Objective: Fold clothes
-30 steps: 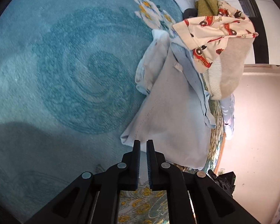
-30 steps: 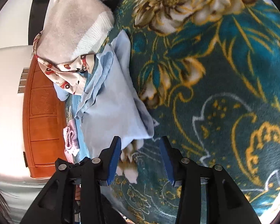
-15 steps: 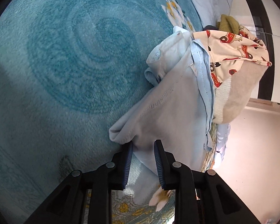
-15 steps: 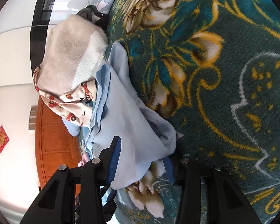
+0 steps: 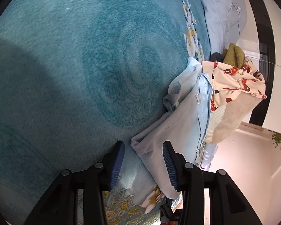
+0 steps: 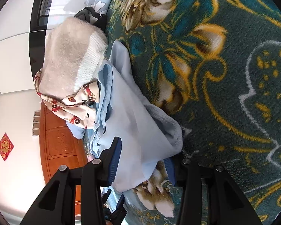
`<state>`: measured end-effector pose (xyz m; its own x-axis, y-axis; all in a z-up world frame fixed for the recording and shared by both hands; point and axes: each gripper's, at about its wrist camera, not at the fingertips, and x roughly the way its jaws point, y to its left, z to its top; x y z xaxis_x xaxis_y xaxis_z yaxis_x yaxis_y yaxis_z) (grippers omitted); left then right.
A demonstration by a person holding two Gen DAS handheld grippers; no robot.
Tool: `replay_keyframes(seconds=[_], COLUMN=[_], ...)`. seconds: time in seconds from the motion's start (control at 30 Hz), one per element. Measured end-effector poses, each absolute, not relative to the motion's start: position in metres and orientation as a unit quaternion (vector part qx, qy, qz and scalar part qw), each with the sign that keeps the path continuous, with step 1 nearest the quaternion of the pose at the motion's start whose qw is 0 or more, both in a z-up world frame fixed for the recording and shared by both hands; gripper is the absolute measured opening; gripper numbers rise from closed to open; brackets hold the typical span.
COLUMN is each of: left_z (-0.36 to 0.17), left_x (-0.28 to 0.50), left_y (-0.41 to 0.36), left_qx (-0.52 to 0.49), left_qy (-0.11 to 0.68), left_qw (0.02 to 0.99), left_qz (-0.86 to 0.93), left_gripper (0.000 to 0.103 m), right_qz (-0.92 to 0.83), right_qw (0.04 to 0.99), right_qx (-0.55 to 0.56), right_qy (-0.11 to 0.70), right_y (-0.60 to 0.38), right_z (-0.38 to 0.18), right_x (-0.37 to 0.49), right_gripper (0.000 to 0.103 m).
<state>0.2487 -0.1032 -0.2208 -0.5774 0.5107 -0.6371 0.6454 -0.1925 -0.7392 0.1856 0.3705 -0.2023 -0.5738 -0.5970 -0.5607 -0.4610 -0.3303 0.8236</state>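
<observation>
Teal floral blanket [image 6: 224, 75] underneath; pale blue pillow [image 5: 223, 9] at its far end; wooden cabinet [image 6: 60, 146] beside; red wall ornament [image 6: 5, 146] beyond cabinet.

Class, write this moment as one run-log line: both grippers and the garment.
left gripper: jaws opening, light blue garment edge between them | right gripper: open around garment corner | clothes pile beyond

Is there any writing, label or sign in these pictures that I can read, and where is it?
Red diamond wall hanging: a gold character, too blurred to read.
White tag on the light blue garment: too small to read.
Cartoon-print cloth: red vehicle pictures only, no legible words.
Nothing else bears text.
</observation>
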Motion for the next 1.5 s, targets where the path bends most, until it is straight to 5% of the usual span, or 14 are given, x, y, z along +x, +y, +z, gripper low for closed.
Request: replay_keyframes(seconds=[0.2,0.27,0.33,0.37,0.4,0.67,0.9,1.13,1.5], left_z=[-0.221,-0.221,-0.221,-0.219,-0.215,-0.150,-0.126,-0.146,-0.145], left_x=[0.240,0.238,0.237,0.236,0.236,0.226,0.272,0.305,0.307], left_y=[-0.099,-0.099,-0.099,-0.100,-0.100,-0.098,-0.104,-0.110,-0.138], left_qx=[0.446,0.455,0.465,0.468,0.470,0.482,0.535,0.569,0.562], left_qy=[0.624,0.613,0.602,0.597,0.592,0.512,0.454,0.474,0.480], left_qw=[0.050,0.057,0.063,0.066,0.068,0.037,0.018,0.026,0.078], left_qz=[-0.640,-0.643,-0.647,-0.649,-0.652,-0.710,-0.713,-0.671,-0.669], left_gripper=[0.039,0.010,0.008,0.007,0.007,0.006,0.006,0.006,0.007], right_qz=[-0.681,-0.684,-0.684,-0.684,-0.684,-0.714,-0.718,-0.688,-0.731], right_qw=[0.042,0.036,0.026,0.021,0.016,0.056,0.080,0.048,0.030], right_qx=[0.460,0.458,0.461,0.464,0.467,0.457,0.497,0.540,0.566], right_qy=[-0.568,-0.567,-0.564,-0.562,-0.560,-0.527,-0.481,-0.483,-0.379], right_y=[0.371,0.372,0.371,0.370,0.370,0.368,0.355,0.360,0.378], right_z=[-0.200,-0.200,-0.200,-0.200,-0.201,-0.154,-0.134,-0.161,-0.130], right_x=[0.183,0.182,0.180,0.179,0.178,0.177,0.226,0.274,0.248], right_gripper=[0.046,0.045,0.038,0.023,0.009,0.005,0.004,0.005,0.016])
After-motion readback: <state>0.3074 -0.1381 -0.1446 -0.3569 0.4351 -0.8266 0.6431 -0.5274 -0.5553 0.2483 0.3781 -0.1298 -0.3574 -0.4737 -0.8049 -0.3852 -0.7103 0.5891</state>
